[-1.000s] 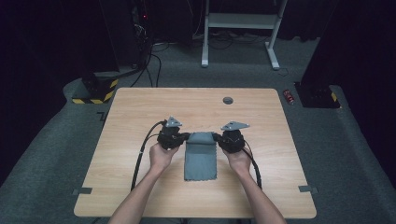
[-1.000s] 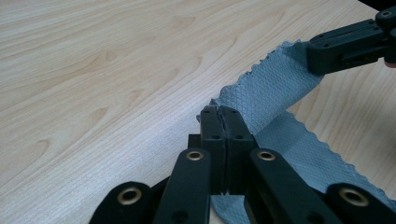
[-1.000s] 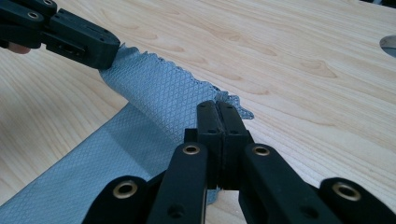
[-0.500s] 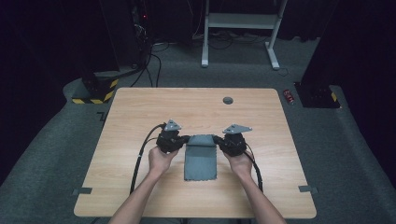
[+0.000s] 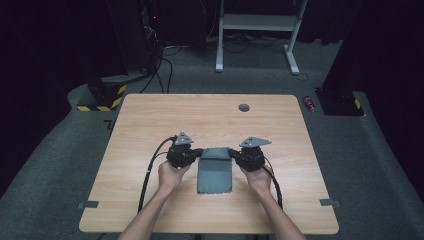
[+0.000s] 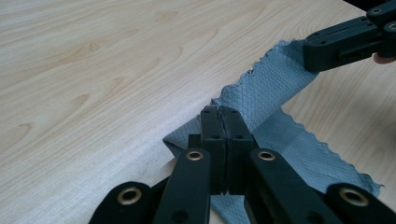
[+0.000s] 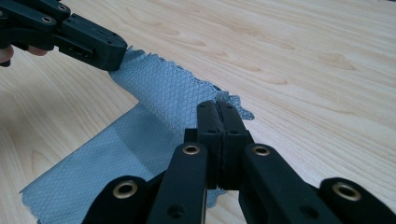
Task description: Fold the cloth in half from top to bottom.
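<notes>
A grey-blue mesh-textured cloth lies on the wooden table, its far edge lifted and curling back over the rest. My left gripper is shut on the far left corner of that edge, and in the left gripper view its tip pinches the cloth. My right gripper is shut on the far right corner, and in the right gripper view its tip clamps the cloth. Each gripper view shows the other gripper holding the opposite corner.
A small dark round disc sits near the table's far edge. Grey tape tabs mark the near corners. On the floor beyond are a red can, a white frame and cables.
</notes>
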Available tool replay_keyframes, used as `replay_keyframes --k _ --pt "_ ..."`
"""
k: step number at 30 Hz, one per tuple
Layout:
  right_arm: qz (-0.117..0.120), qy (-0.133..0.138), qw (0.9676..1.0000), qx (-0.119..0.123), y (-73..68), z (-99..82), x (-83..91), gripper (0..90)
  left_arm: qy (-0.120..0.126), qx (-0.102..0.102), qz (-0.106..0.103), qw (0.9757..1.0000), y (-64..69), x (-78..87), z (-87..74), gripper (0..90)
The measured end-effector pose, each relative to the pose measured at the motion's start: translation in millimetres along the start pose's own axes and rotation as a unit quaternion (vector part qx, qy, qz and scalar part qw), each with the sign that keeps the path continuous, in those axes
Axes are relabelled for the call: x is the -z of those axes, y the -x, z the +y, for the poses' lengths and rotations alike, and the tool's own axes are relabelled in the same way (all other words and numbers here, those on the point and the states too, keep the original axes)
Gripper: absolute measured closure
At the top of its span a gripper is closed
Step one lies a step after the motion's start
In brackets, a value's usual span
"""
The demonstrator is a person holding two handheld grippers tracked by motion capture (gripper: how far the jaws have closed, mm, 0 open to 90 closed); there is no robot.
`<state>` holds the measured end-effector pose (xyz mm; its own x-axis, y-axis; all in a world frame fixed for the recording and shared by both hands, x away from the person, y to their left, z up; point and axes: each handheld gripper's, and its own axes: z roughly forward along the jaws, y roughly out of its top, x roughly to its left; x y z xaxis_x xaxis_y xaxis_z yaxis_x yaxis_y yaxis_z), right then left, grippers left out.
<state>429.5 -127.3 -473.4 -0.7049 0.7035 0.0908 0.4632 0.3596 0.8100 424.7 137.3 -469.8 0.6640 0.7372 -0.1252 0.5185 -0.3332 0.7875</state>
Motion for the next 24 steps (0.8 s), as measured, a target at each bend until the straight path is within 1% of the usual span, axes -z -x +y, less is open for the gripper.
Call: replay_keyframes --k 1,4,7,8,9,14,19,22,24 --pt "0.001 0.000 1.0000 0.004 -0.1 -0.3 0.4 89.6 0.000 -0.001 -0.001 1.0000 0.5 -0.1 -0.8 89.3" --pt "0.003 0.003 1.0000 0.005 -1.5 -1.2 2.6 89.6 -0.003 -0.004 0.000 1.0000 2.6 0.6 -2.9 89.3" --pt "0.006 0.007 0.9999 0.006 -3.1 -3.2 4.0 89.6 0.001 -0.007 0.001 1.0000 3.4 2.8 -4.2 89.3" --pt "0.006 0.006 1.0000 0.004 -3.5 -3.8 4.3 89.6 0.002 -0.002 -0.001 1.0000 4.4 3.4 -5.0 89.3" --pt "0.008 0.007 0.9999 0.004 -3.5 -4.6 4.4 89.6 0.003 -0.001 -0.002 1.0000 4.8 3.7 -5.7 89.3" --pt "0.011 0.009 0.9999 0.002 -5.0 -7.2 7.1 89.6 0.002 -0.007 -0.001 1.0000 6.6 3.9 -8.3 89.3" --pt "0.013 0.009 0.9999 0.003 -6.8 -9.2 9.0 89.5 0.005 -0.003 -0.006 1.0000 8.9 6.5 -10.3 89.3" --pt "0.015 0.012 0.9998 0.004 -7.8 -10.5 11.3 89.5 0.006 -0.011 -0.005 0.9999 10.9 8.3 -10.4 89.3" --pt "0.015 0.011 0.9998 0.006 -8.3 -11.2 11.9 89.5 0.007 -0.012 -0.005 0.9999 12.0 9.5 -10.6 89.3"
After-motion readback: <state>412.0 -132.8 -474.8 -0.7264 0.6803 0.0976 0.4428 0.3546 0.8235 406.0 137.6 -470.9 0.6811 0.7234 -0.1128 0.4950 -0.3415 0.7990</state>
